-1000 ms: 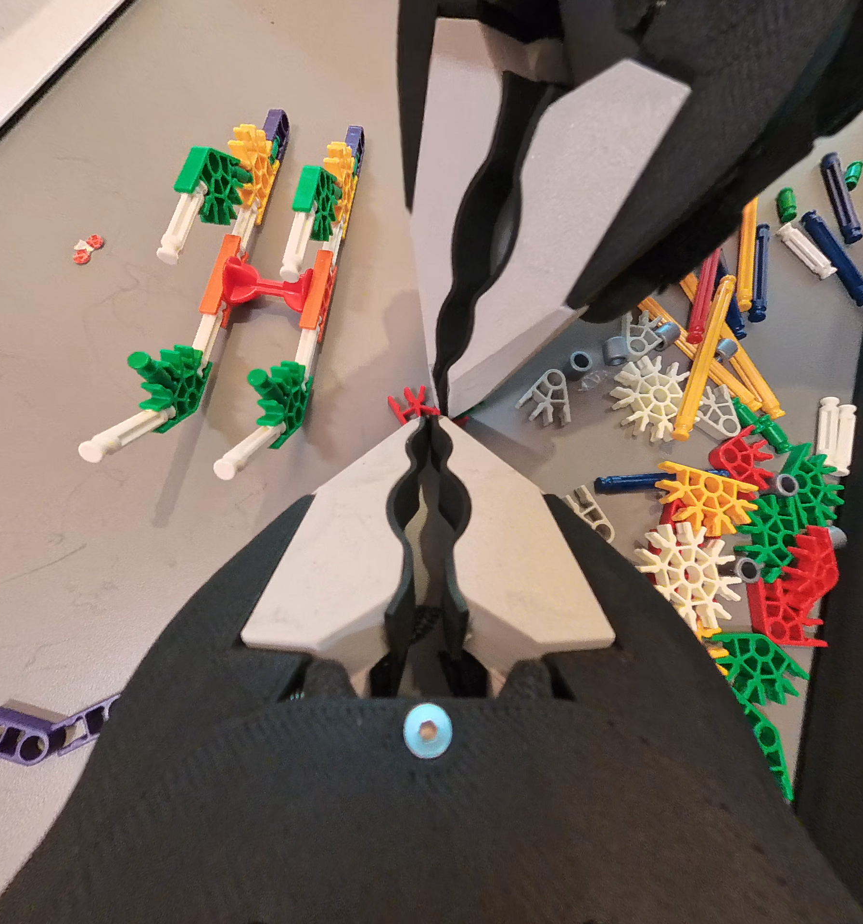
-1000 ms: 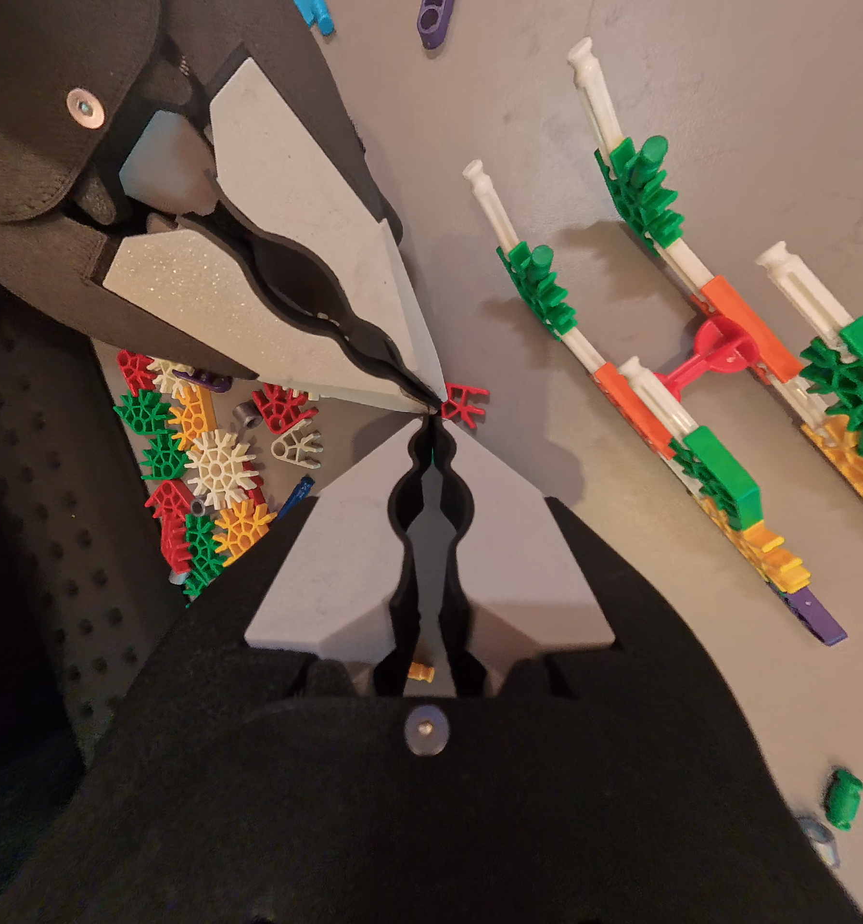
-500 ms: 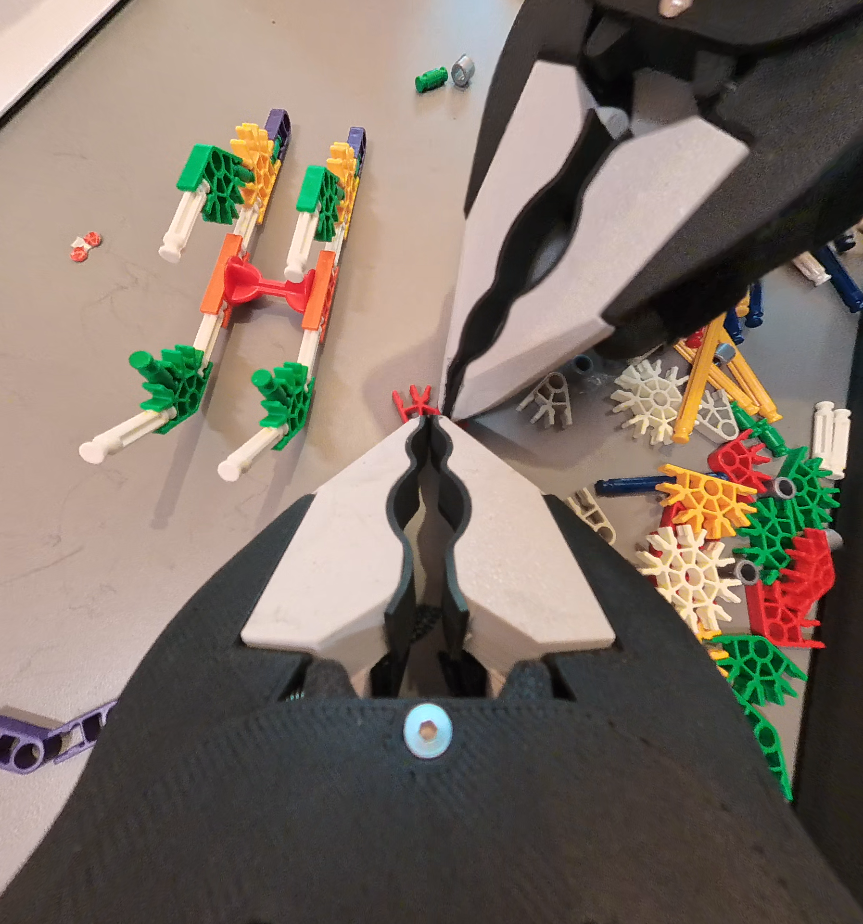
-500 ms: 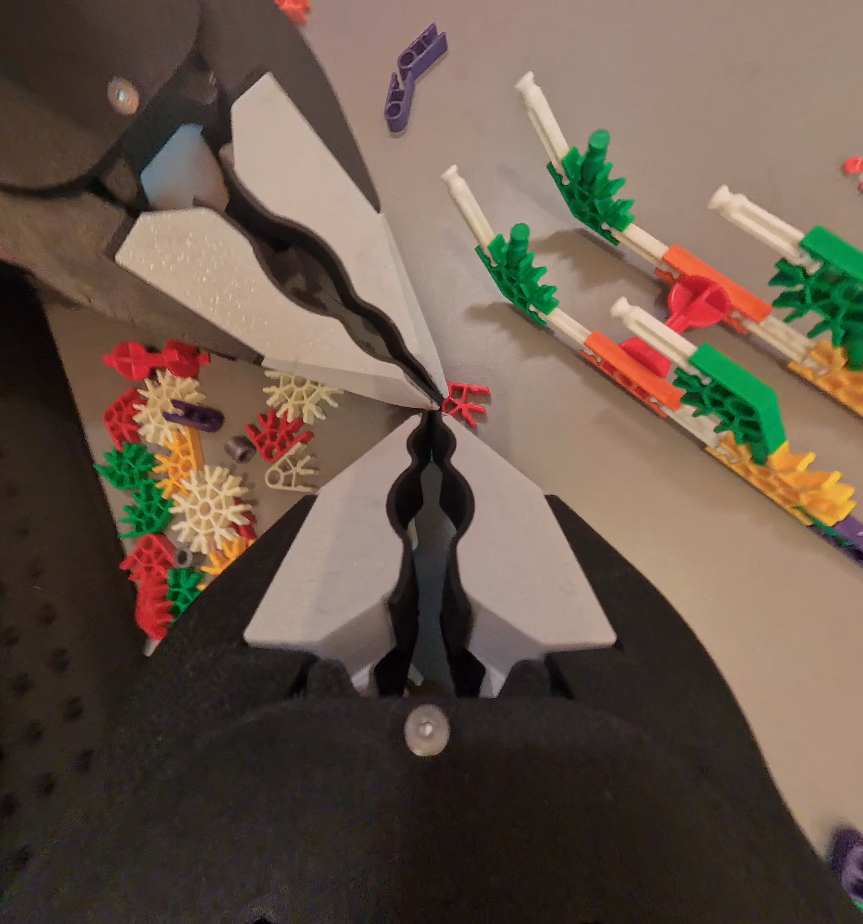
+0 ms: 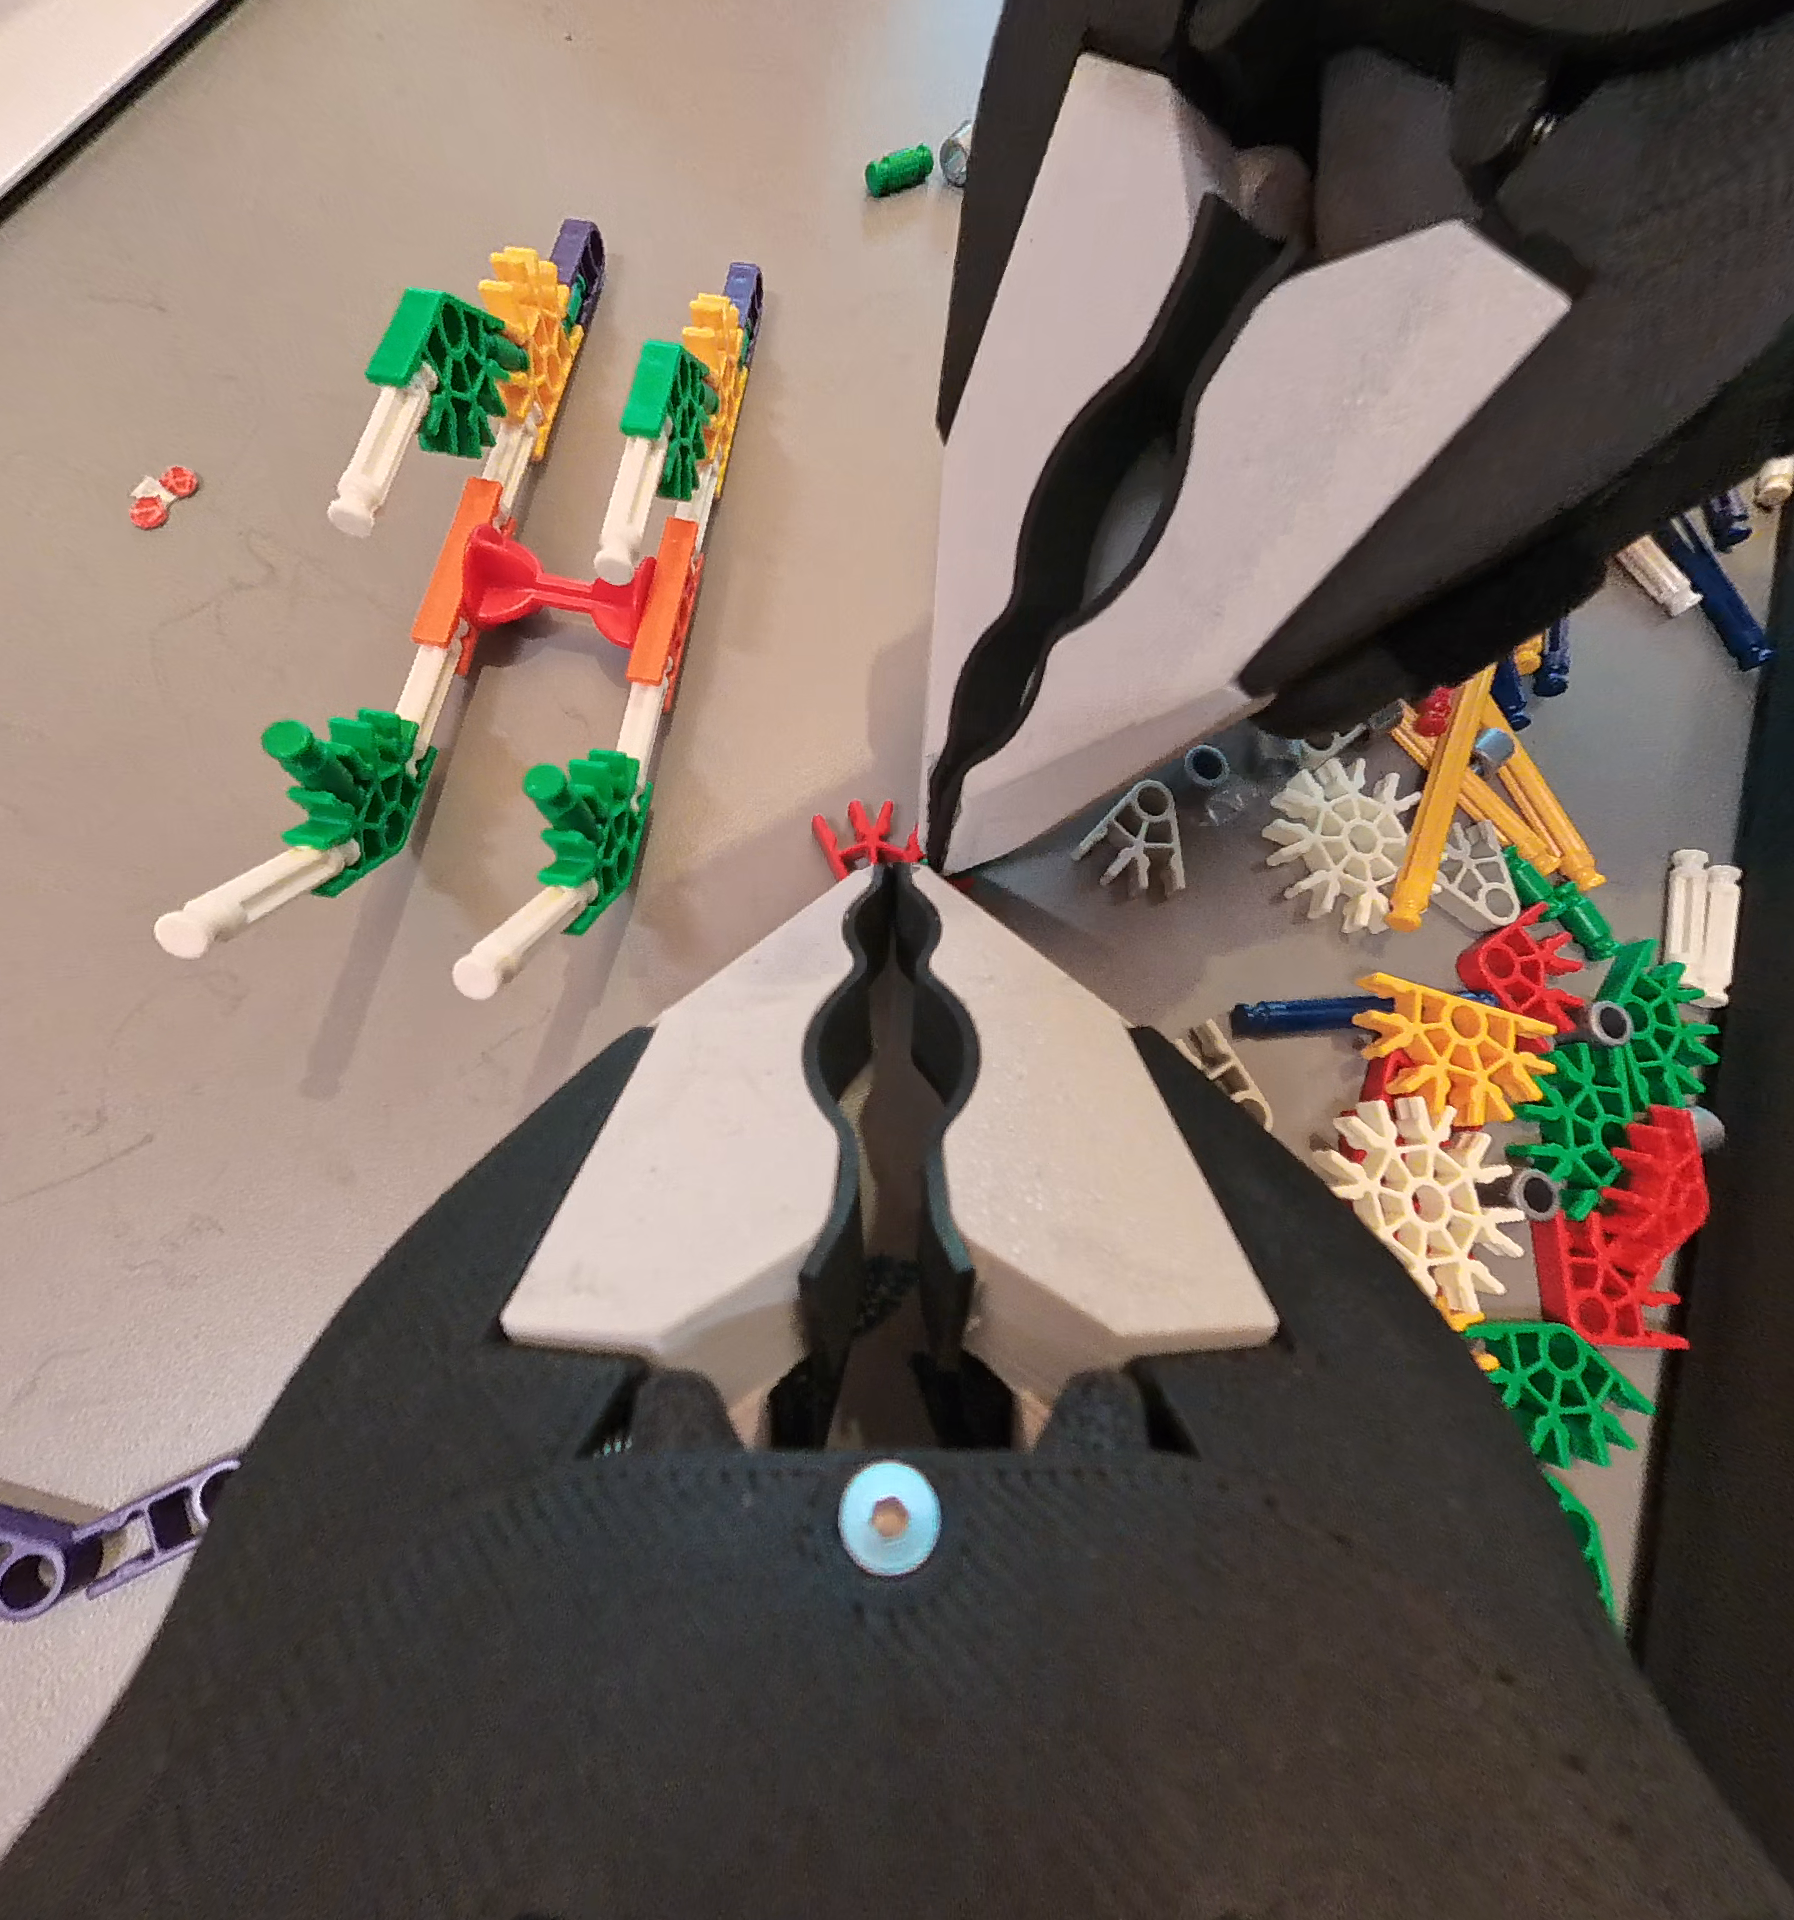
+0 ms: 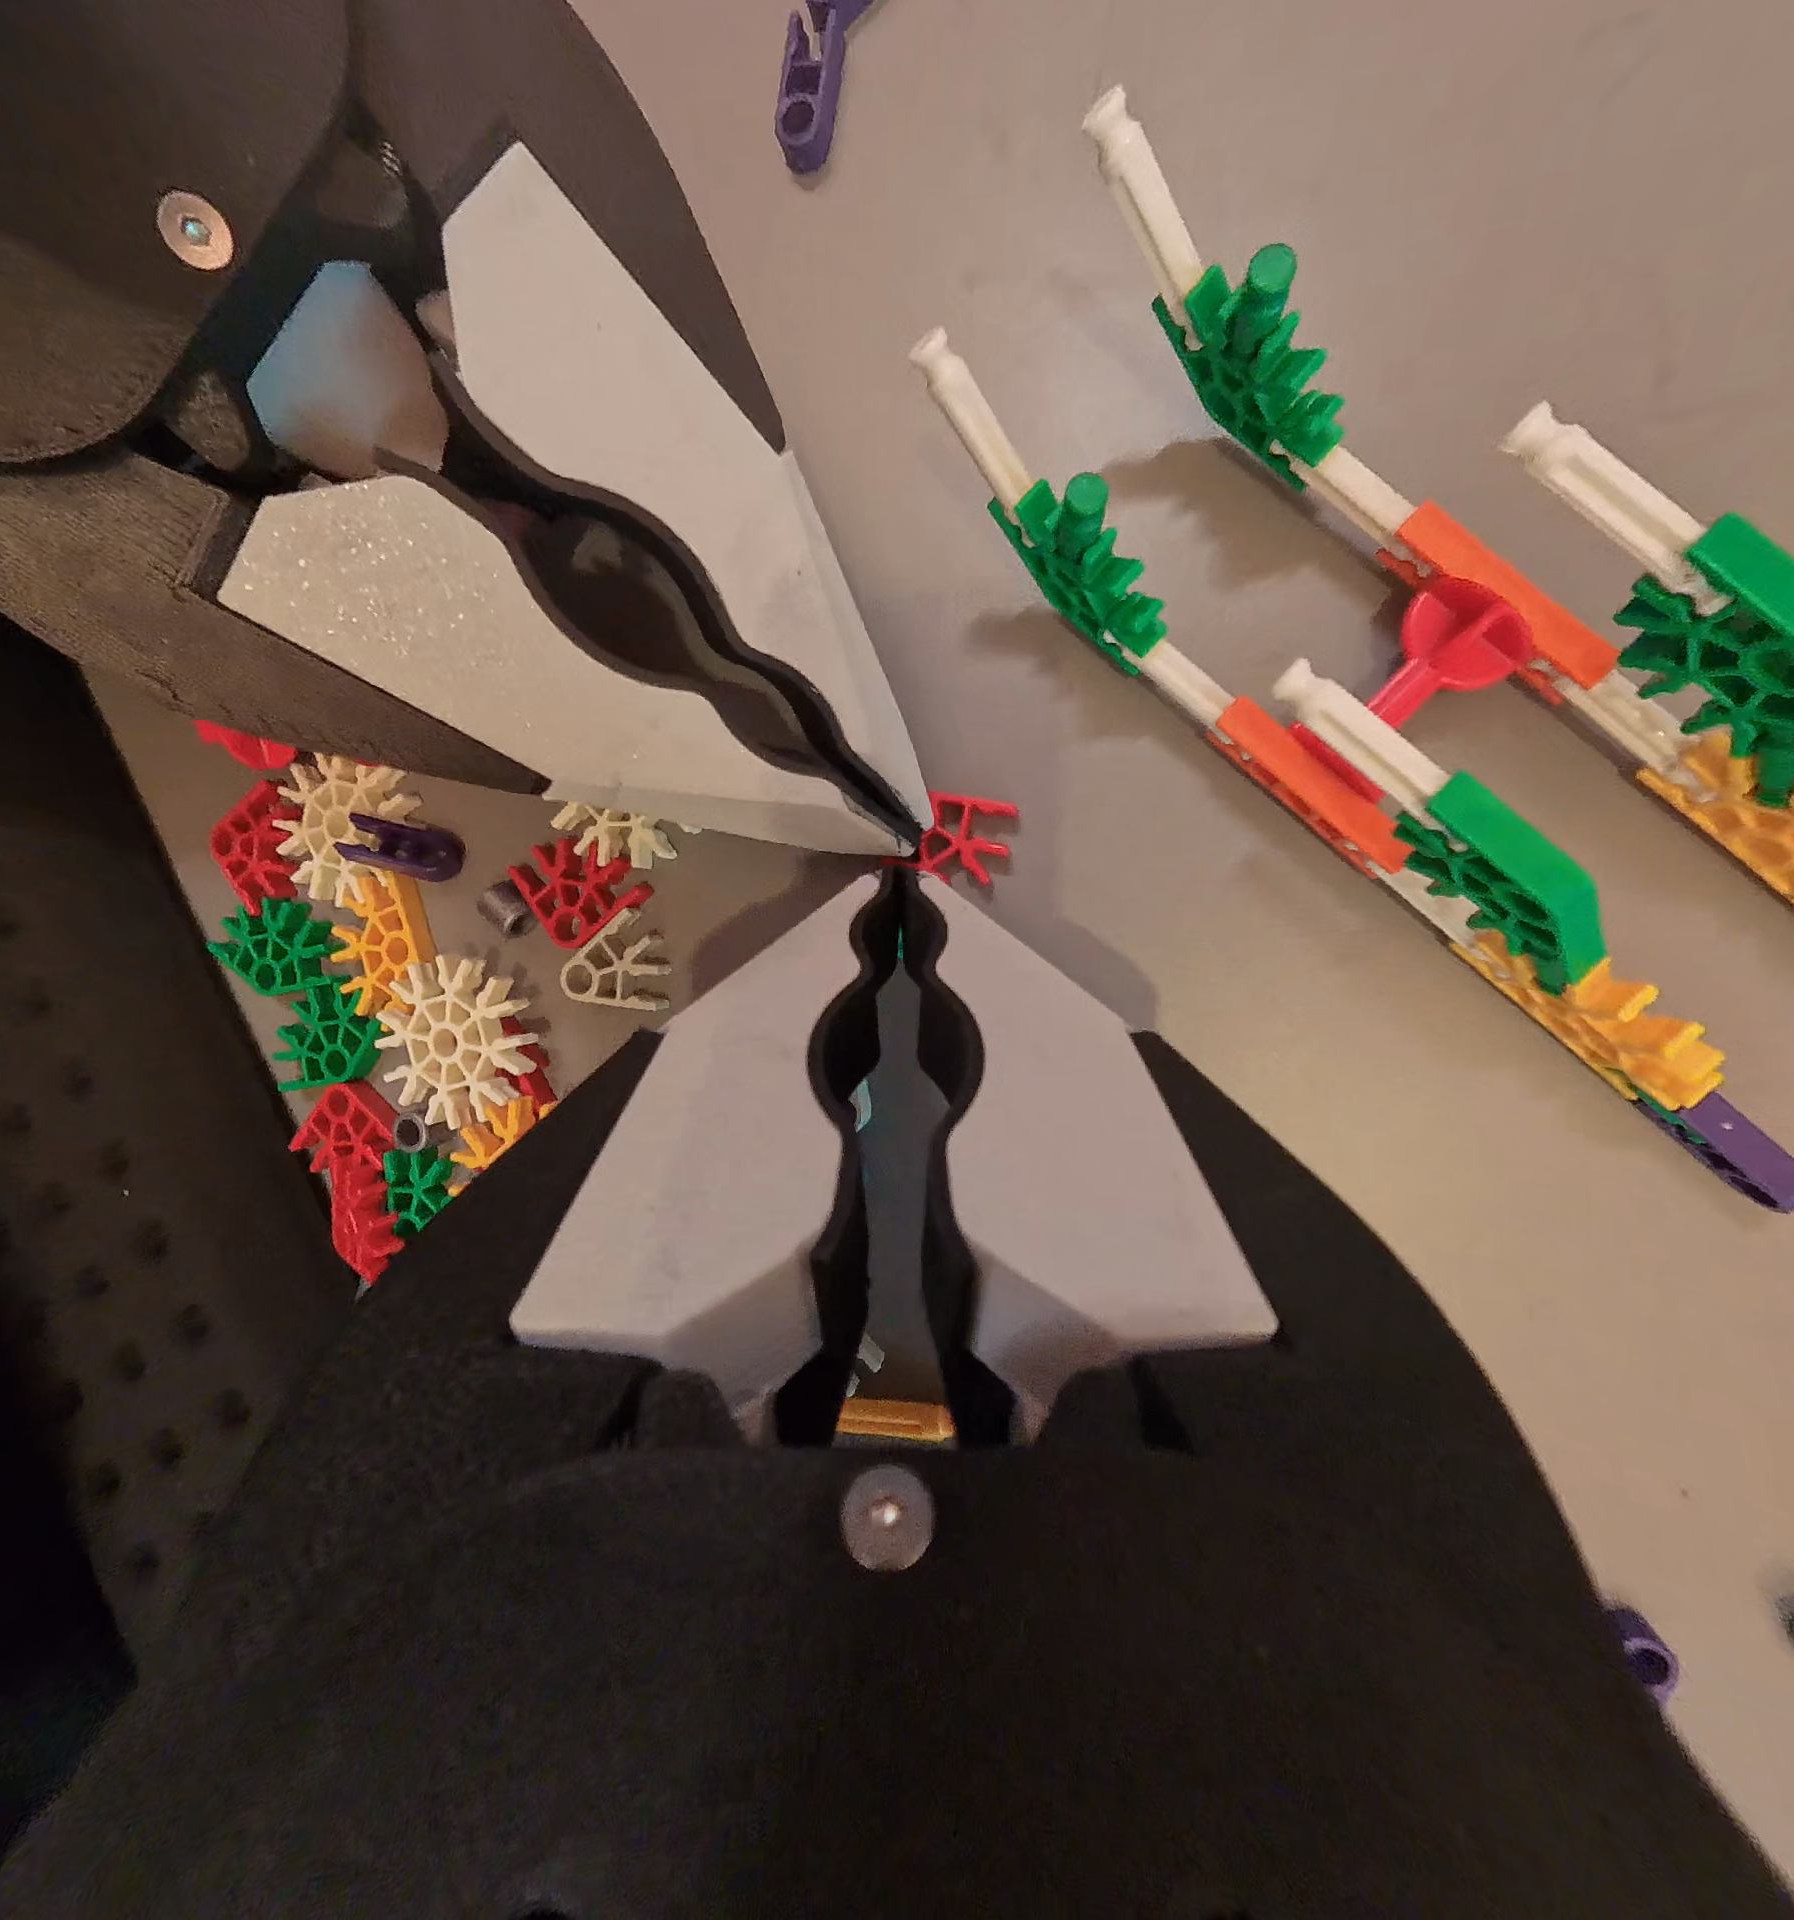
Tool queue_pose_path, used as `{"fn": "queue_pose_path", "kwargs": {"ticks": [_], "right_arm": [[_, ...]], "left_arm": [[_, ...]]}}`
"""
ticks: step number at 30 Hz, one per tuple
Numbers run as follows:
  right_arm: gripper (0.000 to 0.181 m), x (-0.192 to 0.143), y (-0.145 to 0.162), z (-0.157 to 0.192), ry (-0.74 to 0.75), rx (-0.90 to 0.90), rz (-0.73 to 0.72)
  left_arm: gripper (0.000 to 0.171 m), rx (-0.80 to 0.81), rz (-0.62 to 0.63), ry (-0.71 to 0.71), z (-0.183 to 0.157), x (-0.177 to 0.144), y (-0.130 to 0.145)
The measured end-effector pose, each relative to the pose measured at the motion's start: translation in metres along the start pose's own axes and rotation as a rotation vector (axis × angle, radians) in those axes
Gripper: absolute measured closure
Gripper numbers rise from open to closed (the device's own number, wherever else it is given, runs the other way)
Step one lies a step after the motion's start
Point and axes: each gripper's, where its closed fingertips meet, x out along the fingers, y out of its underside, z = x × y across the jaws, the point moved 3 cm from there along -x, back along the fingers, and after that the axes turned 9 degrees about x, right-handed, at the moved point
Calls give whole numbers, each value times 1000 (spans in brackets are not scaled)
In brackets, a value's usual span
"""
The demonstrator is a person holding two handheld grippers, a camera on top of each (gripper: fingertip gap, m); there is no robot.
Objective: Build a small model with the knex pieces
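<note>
- Since half a second back, the right gripper (image 5: 934,854) has swung nearer and more upright in the left wrist view. It now comes down from 1 o'clock, while the red connector (image 5: 860,836) has kept its place at the fingertips.
- The left gripper (image 5: 888,878) has its fingers drawn fully together on the near edge of the connector. In the right wrist view it (image 6: 908,834) enters from 10 o'clock, tip to tip with the right gripper (image 6: 895,878).
- The right gripper's fingers are likewise closed, nipping the same red connector (image 6: 966,836). How much plastic each pair catches is hidden behind the tips.
- The connector sits at the meeting point of both grippers, near the middle of the grey surface (image 5: 145,1039). Whether it touches the surface I cannot tell.
- Its prongs fan toward 12 o'clock in the left wrist view and toward 2 o'clock in the right. Its long axis runs roughly 9 to 3 in the left view.
- As I judge it, so slight a tip hold wants even, steady pressure from both sides and no twisting, or the piece could flick out.
- The two-rail assembly (image 5: 560,603) lies at 10 o'clock, well apart.
- The loose pile of parts (image 5: 1495,1091) is at 3 o'clock, and a purple link (image 5: 41,1548) at 8 o'clock.
</note>
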Motion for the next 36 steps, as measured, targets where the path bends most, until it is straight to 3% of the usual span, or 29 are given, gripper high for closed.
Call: {"fn": "queue_pose_path", "kwargs": {"ticks": [9,14,22,25,28,36], "right_arm": [[181,0,2,-2,-28,61,35],[181,0,6,-4,-112,125,-58],[181,3,11,-1,-66,89,-208],[181,2,9,0,-79,116,-190],[181,-21,0,5,-96,135,-245],[177,-50,31,11,-3,38,-145]], "left_arm": [[171,10,0,7,-2,1,0],[171,9,1,12,-2,1,0],[171,17,1,10,-2,1,0],[171,16,1,14,-2,1,-1],[171,6,-1,18,-3,-1,1],[166,-12,-4,1,-2,-14,0]]}}
